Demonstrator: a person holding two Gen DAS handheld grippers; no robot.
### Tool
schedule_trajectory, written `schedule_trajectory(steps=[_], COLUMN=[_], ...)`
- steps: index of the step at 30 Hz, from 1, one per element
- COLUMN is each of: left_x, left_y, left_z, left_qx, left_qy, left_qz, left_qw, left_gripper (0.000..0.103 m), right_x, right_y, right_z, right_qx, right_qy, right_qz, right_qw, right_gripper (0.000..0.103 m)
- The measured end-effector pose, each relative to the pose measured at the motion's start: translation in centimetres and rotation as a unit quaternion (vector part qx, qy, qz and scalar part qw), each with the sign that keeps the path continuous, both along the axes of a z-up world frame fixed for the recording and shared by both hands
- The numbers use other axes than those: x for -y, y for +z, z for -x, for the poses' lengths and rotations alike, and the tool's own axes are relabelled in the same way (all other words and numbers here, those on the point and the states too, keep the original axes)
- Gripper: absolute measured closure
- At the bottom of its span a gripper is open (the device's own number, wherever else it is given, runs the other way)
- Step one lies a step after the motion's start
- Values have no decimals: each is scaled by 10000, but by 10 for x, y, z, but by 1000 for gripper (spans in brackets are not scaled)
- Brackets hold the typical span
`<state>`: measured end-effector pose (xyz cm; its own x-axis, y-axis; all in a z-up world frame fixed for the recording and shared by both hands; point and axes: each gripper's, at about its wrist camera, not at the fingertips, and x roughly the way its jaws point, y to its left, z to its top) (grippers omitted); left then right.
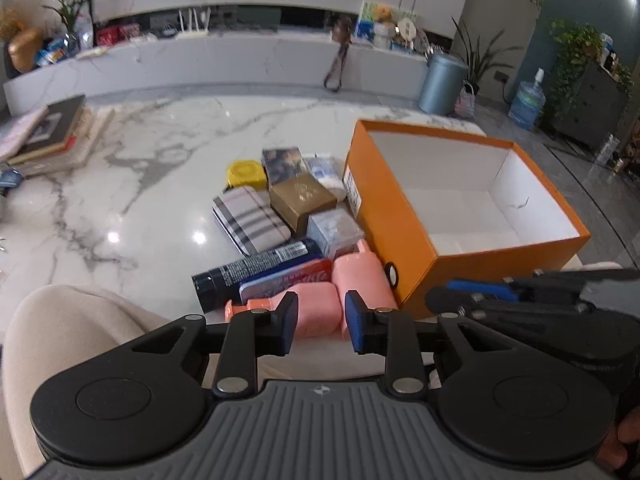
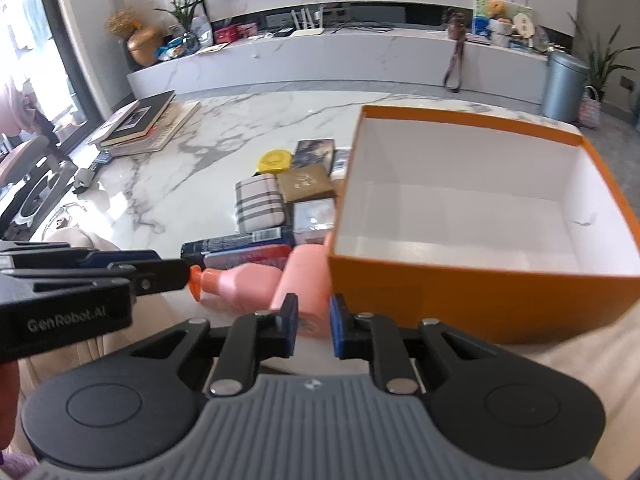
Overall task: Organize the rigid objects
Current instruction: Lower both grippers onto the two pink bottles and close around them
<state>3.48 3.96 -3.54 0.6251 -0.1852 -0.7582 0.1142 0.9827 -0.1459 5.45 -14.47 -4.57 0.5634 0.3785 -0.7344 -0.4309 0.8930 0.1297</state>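
The marble desk (image 1: pixel 160 168) carries an open orange box (image 1: pixel 460 272) on the right, its white inside bare, so nothing looks packed yet. Just left of the box lies a tight heap of rigid things: a plaid case (image 1: pixel 250 218), a black spray can (image 1: pixel 256 272), a gold box (image 1: pixel 302 200), a yellow tin (image 1: pixel 246 174), and nearest, two pink bottles, one lying sideways (image 1: pixel 288 312) and one against the box wall (image 1: pixel 362 280).

The left claw (image 1: pixel 321 328) hangs above the near ends of the pink bottles, jaws narrowed to a small gap, holding nothing. The right claw (image 2: pixel 313 330) is likewise nearly shut and empty, over the bottle by the box corner (image 2: pixel 304 280).

Both would need to open wider than a bottle's body before descending. Best take the nearest bottle first, across its middle, lift clear of the box wall, and set it flat in a far corner.
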Motion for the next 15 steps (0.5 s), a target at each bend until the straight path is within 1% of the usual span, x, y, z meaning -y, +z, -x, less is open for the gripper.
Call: schedule_trajectory(steps=[3,4,5,6,7,8,9,10,13,14,15], left_x=[-2,-1,-1,-2,-4,-8,-12,-15,-20,-22,-23], left_y=[-10,-13,-17,-21,-25,-30,-33,-36,-44,-46,-48], left_z=[-9,-12,-16,-21,-26,-32,-36,-41,-53,-58,-62], left_qx=[-192,-247,-317,-414,-557,-720,-872,-1010,-1340,-1475,-1580], left_qy=[-271,-362,-429,-421,-351,-252,-146,-23,314,438,547], left_qz=[9,-51,-118,-146,-84,61,247,391,664,732,834], left_qw=[9994,9990,9985,9981,9978,9971,9958,9941,9883,9854,9824], left_gripper=[70,70,70,70,70,68,62,59,54,52,46], right_x=[-8,-11,-12,-13,-14,-14,-14,-16,-19,-18,-16], right_y=[-7,-10,-14,-17,-20,-23,-24,-27,-34,-36,-38], right_z=[-14,-18,-23,-27,-32,-35,-38,-42,-51,-54,-59], right_qx=[-128,-183,-237,-303,-354,-392,-438,-480,-557,-584,-624], right_qy=[58,53,30,12,-12,-29,-37,-27,-112,-169,-255], right_qz=[-63,-44,-12,-11,-7,-18,-1,29,245,279,298], right_qw=[9999,9998,9997,9995,9994,9992,9990,9988,9981,9978,9973], right_gripper=[88,88,90,91,94,98,99,99,100,100,100])
